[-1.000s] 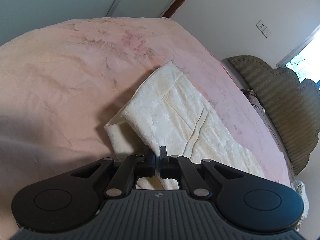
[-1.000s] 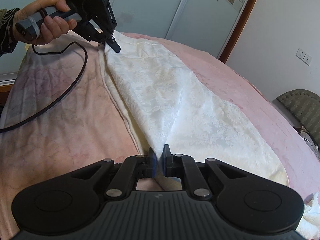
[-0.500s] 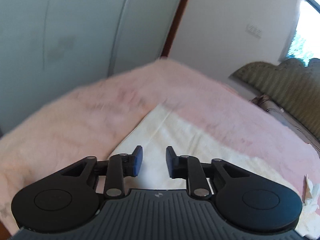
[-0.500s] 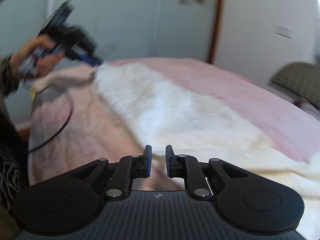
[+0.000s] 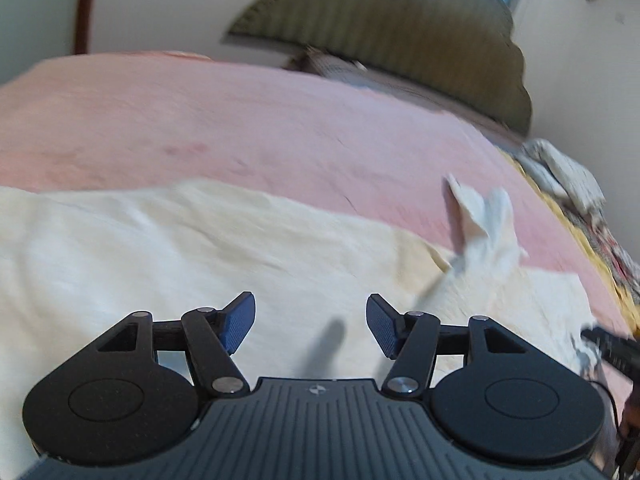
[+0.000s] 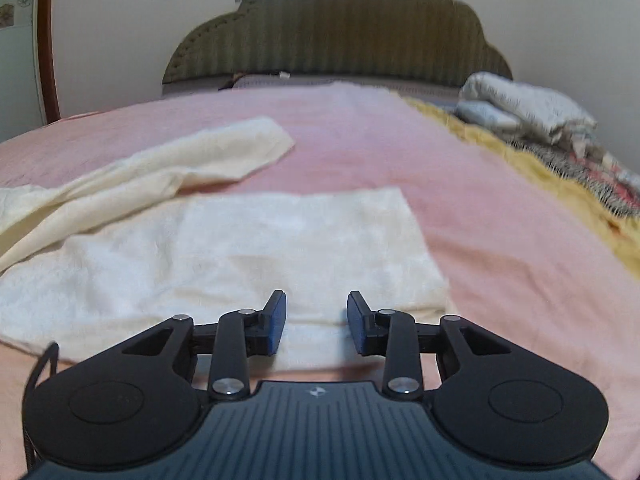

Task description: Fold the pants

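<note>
Cream-white pants (image 5: 168, 256) lie spread on a pink bedspread (image 5: 224, 120). In the left wrist view my left gripper (image 5: 311, 326) hovers over the cloth, its jaws opening with nothing between them; a bunched, raised bit of the pants (image 5: 482, 220) stands up at the right. In the right wrist view my right gripper (image 6: 316, 320) hangs above the near edge of one flat leg (image 6: 248, 256), jaws opening and empty. The other leg (image 6: 192, 160) trails off, rumpled, toward the upper left. The other gripper's black tip (image 5: 608, 350) shows at the right edge of the left wrist view.
An olive padded headboard (image 6: 336, 28) closes the far end of the bed. Folded white linen (image 6: 524, 108) and patterned bedding (image 6: 592, 172) sit along the right side, with a yellow blanket edge (image 6: 520, 152). A brown door frame (image 6: 46, 40) stands at the left.
Both grippers let go of the pants, opened, and swung round toward the headboard end of the bed. The cloth they held now lies flat on the bedspread.
</note>
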A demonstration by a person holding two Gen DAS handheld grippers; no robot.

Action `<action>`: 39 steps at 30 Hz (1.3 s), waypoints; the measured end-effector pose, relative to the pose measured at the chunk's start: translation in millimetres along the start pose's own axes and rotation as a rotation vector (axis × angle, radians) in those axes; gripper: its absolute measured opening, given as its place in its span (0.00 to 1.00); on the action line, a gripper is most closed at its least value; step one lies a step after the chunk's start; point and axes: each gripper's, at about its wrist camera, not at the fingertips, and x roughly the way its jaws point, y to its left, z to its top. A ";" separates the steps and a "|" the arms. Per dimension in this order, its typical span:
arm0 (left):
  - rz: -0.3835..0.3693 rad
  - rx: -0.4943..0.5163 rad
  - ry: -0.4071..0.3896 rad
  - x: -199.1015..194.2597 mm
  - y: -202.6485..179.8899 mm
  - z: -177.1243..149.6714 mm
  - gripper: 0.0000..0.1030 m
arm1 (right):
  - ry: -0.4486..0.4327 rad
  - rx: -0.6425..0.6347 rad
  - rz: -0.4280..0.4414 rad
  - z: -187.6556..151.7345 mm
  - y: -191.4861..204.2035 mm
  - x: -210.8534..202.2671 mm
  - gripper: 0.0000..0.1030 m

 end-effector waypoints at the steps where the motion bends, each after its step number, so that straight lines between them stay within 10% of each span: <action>1: -0.013 0.026 0.014 8.4 -6.9 -5.1 0.62 | -0.034 -0.014 0.009 6.3 2.8 -3.0 0.32; 6: 0.049 0.212 -0.056 16.6 -28.8 -41.0 0.67 | -0.125 -0.001 0.219 62.6 45.1 13.5 0.33; 10: 0.057 0.250 -0.118 12.8 -30.7 -58.2 0.69 | -0.136 -0.035 0.314 114.4 99.0 55.1 0.64; 19: -0.041 0.167 -0.120 21.3 -18.1 -51.4 0.78 | 0.160 -0.030 0.098 154.5 168.7 195.6 0.68; 21: -0.043 0.171 -0.120 20.2 -18.8 -51.9 0.79 | 0.162 -0.033 0.114 153.1 163.5 204.4 0.62; 23: -0.051 0.169 -0.118 22.1 -17.9 -50.3 0.81 | 0.144 0.009 0.132 152.9 153.9 200.2 0.25; 25: -0.063 0.164 -0.115 22.4 -14.9 -49.3 0.84 | 0.119 0.079 0.161 152.8 139.6 193.9 0.12; 39: -0.117 0.124 -0.113 17.9 -7.1 -42.9 0.88 | -0.165 0.735 0.356 63.9 -31.9 53.6 0.08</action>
